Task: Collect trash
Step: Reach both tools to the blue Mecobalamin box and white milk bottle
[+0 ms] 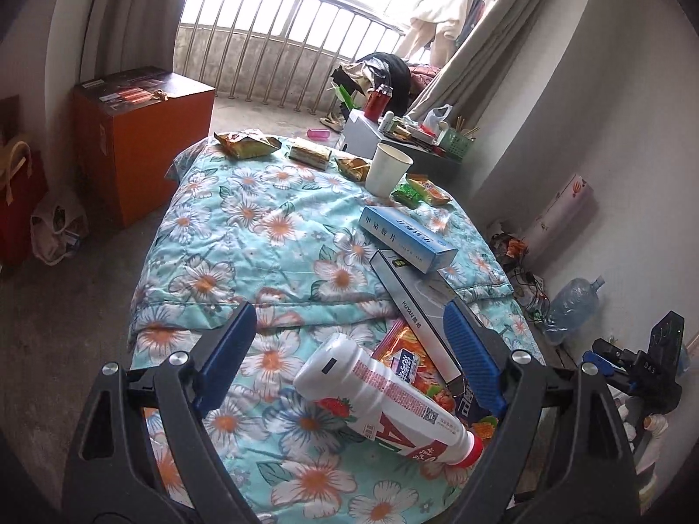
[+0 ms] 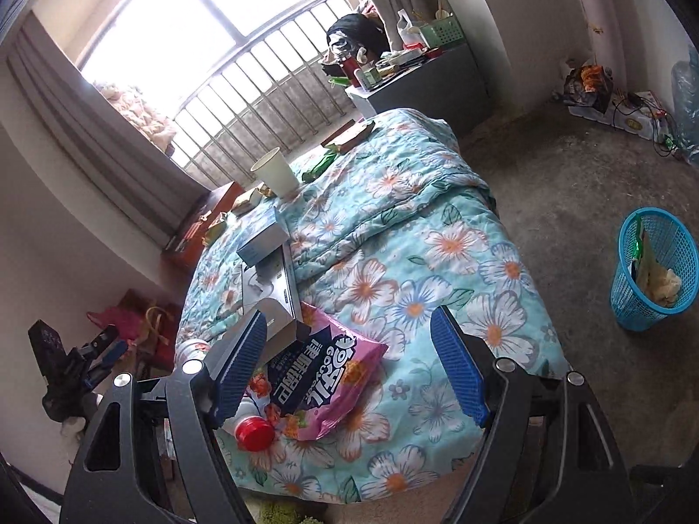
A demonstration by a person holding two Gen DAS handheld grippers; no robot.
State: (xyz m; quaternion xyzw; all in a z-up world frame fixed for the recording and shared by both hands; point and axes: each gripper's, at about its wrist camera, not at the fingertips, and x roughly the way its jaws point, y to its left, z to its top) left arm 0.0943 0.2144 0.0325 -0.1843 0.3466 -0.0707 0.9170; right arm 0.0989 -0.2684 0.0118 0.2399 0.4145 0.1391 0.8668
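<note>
Covering the whole surface is a turquoise quilt (image 1: 262, 236) printed with white and orange flowers, spread over a bed or low table that stands on a bare grey concrete floor (image 2: 568, 166).

In the left wrist view, the far left holds a red bag (image 1: 17, 201) and an orange box (image 1: 144, 139) against the wall, with a barred window (image 1: 284, 35) and pale curtains behind them. Along the far edge of the quilt lie crumpled snack wrappers (image 1: 247, 144), then a white paper cup (image 1: 386, 170) standing upright, with a green and orange packet (image 1: 419, 192) just beside it. Nearer, a blue carton (image 1: 406, 240) rests across a long grey box (image 1: 415, 310). The left gripper (image 1: 349, 353) hangs over the near end with its fingers spread wide, grasping nothing; between them lies a white bottle (image 1: 389, 401) on its side, red cap pointing to the near right, partly on top of an orange snack bag (image 1: 406, 362). To the far right a cluttered grey cabinet (image 1: 432, 161) stands by the wall, and a large water jug (image 1: 572, 301) lies on the floor.

In the right wrist view, the right gripper (image 2: 349, 362) is likewise released and empty, above a pink snack bag (image 2: 332, 384) near the quilt's near edge. On the right, well apart from the quilt, a blue basket (image 2: 655, 270) stands on the floor with some wrappers already inside.
</note>
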